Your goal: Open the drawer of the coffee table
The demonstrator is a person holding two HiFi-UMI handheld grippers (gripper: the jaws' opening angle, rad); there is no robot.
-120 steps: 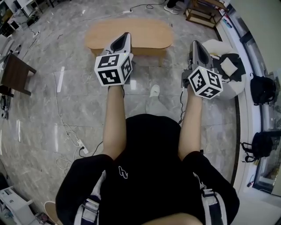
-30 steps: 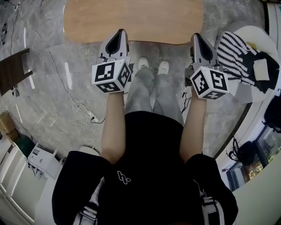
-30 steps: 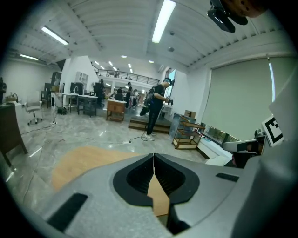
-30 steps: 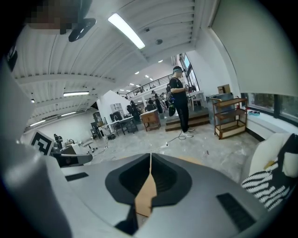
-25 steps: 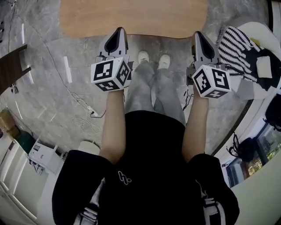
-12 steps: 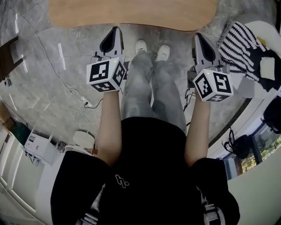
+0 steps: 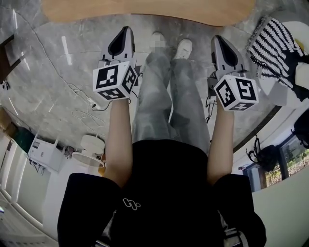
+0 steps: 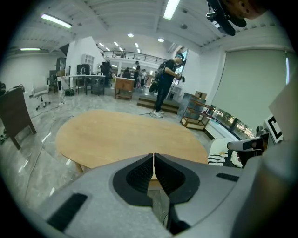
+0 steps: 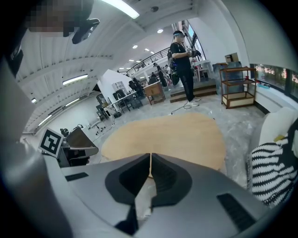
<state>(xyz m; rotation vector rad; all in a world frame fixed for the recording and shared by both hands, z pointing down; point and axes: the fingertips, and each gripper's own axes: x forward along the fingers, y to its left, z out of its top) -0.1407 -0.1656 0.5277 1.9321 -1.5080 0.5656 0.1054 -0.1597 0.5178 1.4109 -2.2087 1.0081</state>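
Coffee table (image 7: 145, 9), oval light-wood top: ahead of person, beyond both grippers, touching neither. Nearest: grey trouser legs (image 7: 164, 96), white shoe (image 7: 184, 47) just short of table's near edge. Left gripper (image 7: 126, 30), grey with marker cube: jaws pressed together, nothing between, short of table's left part. Right gripper (image 7: 216, 37): likewise closed, empty, short of table's right part. Black-and-white striped cloth (image 7: 273, 41) right of table. Standing person in dark clothes (image 8: 164, 83) far beyond table.
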